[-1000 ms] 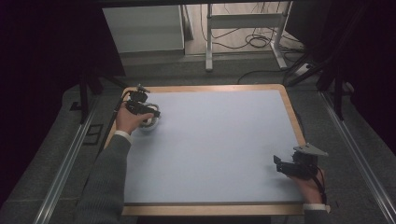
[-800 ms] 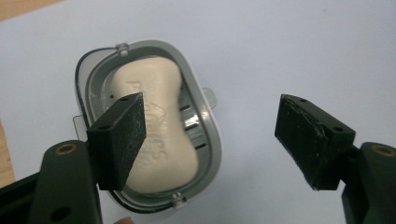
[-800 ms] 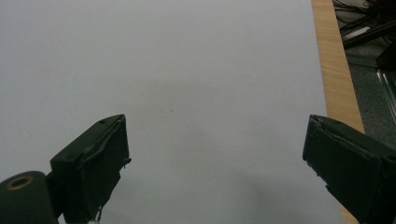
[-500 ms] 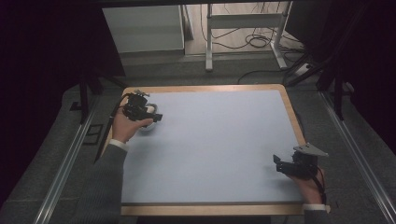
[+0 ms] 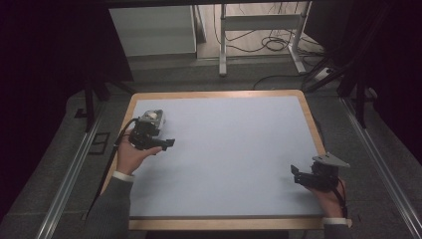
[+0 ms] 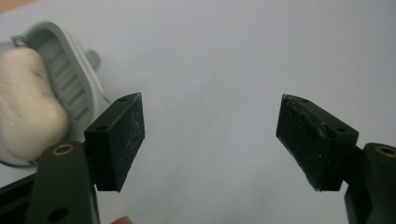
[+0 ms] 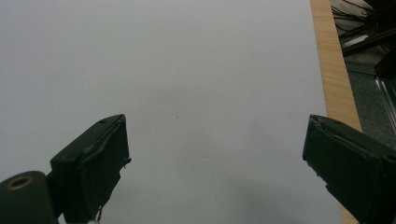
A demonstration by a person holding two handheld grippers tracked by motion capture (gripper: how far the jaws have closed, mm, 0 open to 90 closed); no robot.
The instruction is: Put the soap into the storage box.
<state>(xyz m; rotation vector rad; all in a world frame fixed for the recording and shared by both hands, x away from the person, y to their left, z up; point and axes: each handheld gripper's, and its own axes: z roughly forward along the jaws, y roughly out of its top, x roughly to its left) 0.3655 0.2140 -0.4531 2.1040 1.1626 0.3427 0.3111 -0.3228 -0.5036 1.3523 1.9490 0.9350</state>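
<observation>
A grey soap dish (image 5: 152, 118) with a white bar of soap (image 5: 155, 115) lies on the table's far left part. In the left gripper view the dish (image 6: 70, 79) and the soap (image 6: 25, 107) sit at the left, outside the jaws. My left gripper (image 5: 166, 143) (image 6: 210, 121) is just on the near side of the dish, open, with bare table between its fingers. My right gripper (image 5: 294, 174) (image 7: 215, 149) rests near the table's front right corner, open and holding nothing.
The table has a pale blue-grey top (image 5: 234, 149) framed by a wooden rim (image 5: 313, 124) (image 7: 334, 70). A cable trails from the left gripper over the left edge. Beyond the far edge are a white cabinet (image 5: 152, 30), metal table legs (image 5: 223, 45) and floor cables.
The left hand and gripper have drawn back toward the person, away from the soap dish, which now lies uncovered beyond the jaws. The right gripper has stayed still.
</observation>
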